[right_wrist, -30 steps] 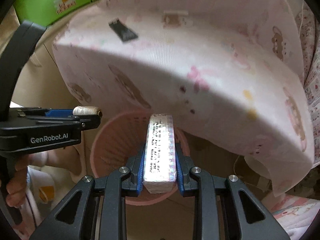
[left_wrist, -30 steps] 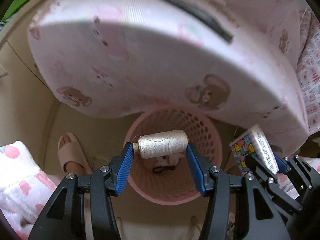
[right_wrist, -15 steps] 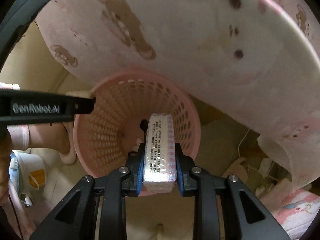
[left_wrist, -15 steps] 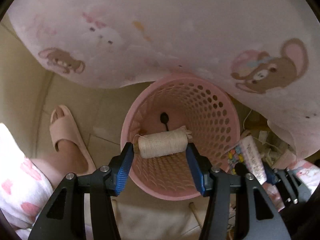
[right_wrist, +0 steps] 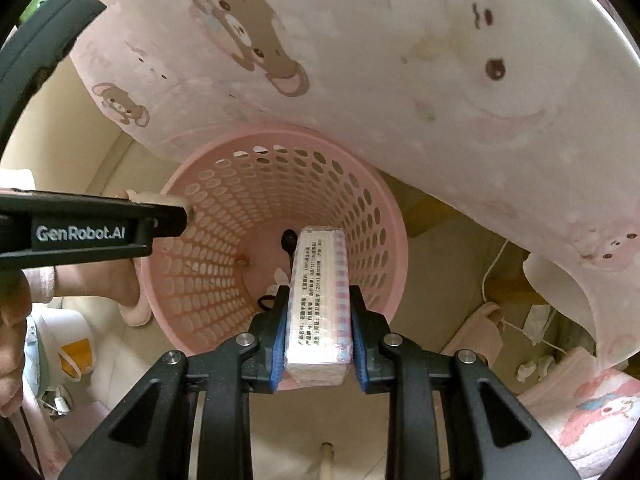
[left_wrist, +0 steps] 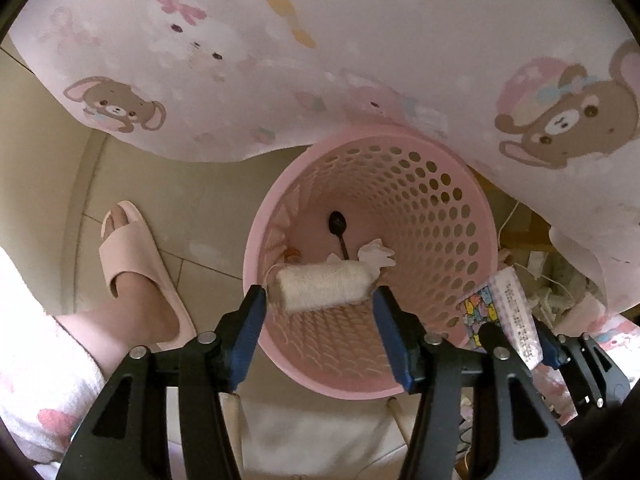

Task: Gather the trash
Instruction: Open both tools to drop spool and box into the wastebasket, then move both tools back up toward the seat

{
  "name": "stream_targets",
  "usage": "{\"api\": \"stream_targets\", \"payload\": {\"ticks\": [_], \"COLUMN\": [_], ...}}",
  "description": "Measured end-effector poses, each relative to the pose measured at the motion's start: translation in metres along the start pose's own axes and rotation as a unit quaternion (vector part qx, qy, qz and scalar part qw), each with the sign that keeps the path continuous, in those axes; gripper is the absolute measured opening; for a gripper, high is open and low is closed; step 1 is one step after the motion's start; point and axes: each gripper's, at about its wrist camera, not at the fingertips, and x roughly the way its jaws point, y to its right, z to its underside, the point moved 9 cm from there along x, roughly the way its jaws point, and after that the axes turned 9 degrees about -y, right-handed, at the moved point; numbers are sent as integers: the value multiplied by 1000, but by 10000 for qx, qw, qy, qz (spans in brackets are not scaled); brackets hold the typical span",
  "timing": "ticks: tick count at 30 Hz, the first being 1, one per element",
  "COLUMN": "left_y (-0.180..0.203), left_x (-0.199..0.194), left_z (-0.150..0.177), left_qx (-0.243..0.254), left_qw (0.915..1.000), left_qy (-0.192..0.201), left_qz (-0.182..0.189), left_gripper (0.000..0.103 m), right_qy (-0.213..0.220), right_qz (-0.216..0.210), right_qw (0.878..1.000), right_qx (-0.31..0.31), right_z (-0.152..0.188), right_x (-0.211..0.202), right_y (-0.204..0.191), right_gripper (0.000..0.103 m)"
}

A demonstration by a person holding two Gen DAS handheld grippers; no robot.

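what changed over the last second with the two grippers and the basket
Both grippers sank toward the pink basket. The left gripper is opening; the thread spool looks freed from its pads. The right gripper stays clamped on the tissue pack.

Soft diffuse indoor light, moderately dim, warm cast. Heavy fisheye bend, black vignette at corners both views. Spool (left_wrist: 320, 286) motion-blurred; basket (left_wrist: 460, 208) holes sharp. Mild glare on packet (right_wrist: 320, 300) wrap. Soft shadows under cloth (right_wrist: 400, 60).
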Motion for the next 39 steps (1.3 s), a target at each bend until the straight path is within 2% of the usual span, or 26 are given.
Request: {"api": "stream_targets", "payload": {"ticks": [1,4,11,12,13,15,20,23,25,30,34,38,39], "left_y": [-1,-3,-10,-10,-12,-13,-14,-16,-16,-17,-8,-6,-6], "left_x": [-1,-3,0,-1,-2,-5,-15,-32,-48,-90,-123,-156,-162], "left_z": [0,-1,1,1,1,0,-1,-5,-8,-10,-9,-6,-6], "left_qx": [-14,-9,-88,-98,-115,-142,-136,-148,-161,-167,-38,-26,-23], "left_qw": [10000,9998,9996,9995,9994,9993,9984,9951,9926,9829,9701,9511,9470], "left_qy": [24,82,-34,-33,-22,24,224,606,896,1632,2288,2936,3062], "left_qz": [-21,-158,-278,-296,-322,-356,-510,-769,-808,-835,-807,-962,-967], "left_gripper": [67,74,76,76,76,76,76,76,76,76,76,76,76], "right_qy": [-6,-6,-25,-35,-50,17,173,264,389,1029,1464,2038,2181], "right_qz": [9,33,46,59,84,128,240,248,374,214,100,569,563], "right_qw": [10000,10000,9999,9999,9999,9999,9996,9993,9983,9926,9858,9755,9726], "right_qx": [12,52,86,74,53,23,-43,70,241,615,812,599,574], "right_z": [0,-1,-2,-2,-2,-3,-6,-8,-10,-16,-17,-20,-20], "right_x": [1,3,8,8,9,7,-2,-10,-21,-69,-99,-134,-143], "right_y": [0,1,1,1,0,0,-1,3,10,27,38,41,40], "right_gripper": [28,28,31,35,45,52,52,52,52,52,58,59,60]}}
